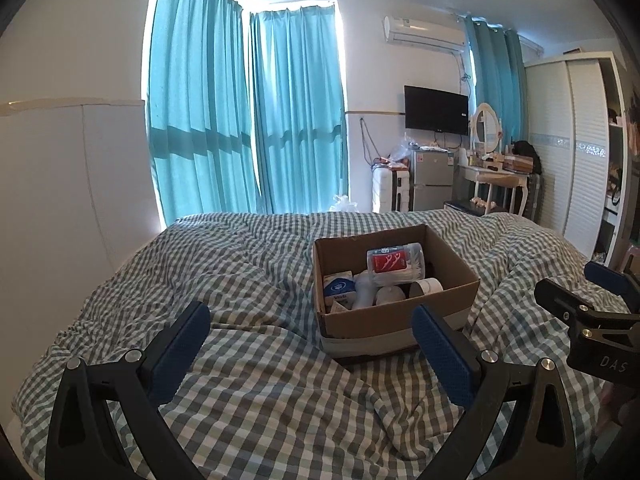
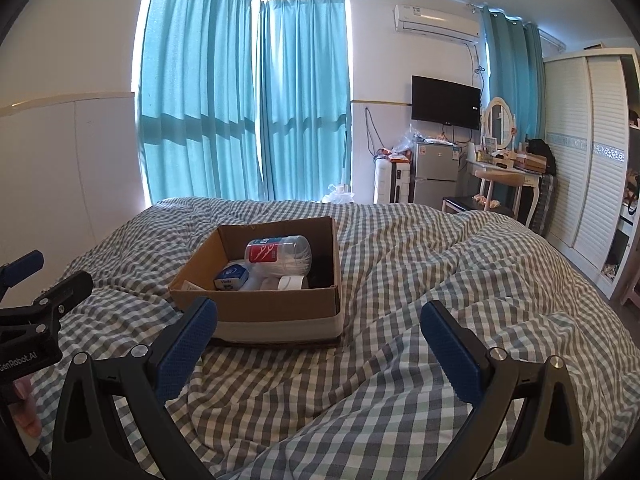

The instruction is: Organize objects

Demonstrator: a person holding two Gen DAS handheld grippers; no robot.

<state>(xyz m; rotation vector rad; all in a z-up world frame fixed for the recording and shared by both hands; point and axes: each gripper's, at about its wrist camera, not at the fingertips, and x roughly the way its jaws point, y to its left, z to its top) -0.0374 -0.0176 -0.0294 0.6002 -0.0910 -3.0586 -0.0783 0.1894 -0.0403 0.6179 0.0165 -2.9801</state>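
Observation:
An open cardboard box [image 1: 400,322] sits on the checked bedcover; it also shows in the right wrist view [image 2: 276,312]. Inside lie a clear jar with a red label [image 1: 394,264] [image 2: 280,256], a blue-and-white tissue pack [image 1: 339,289] [image 2: 231,277], a roll of white tape [image 1: 429,286] [image 2: 291,282] and other white items. My left gripper [image 1: 310,326] is open and empty, just in front of the box. My right gripper [image 2: 319,322] is open and empty, to the right of the box's near corner. Each gripper shows at the edge of the other's view.
The green-and-white checked duvet [image 1: 256,384] is rumpled, with a raised fold on the right [image 2: 500,256]. Beyond the bed are teal curtains [image 1: 240,120], a small fridge [image 2: 436,174], a wall TV [image 2: 446,102], a dressing table [image 2: 504,172] and a white wardrobe [image 2: 588,152].

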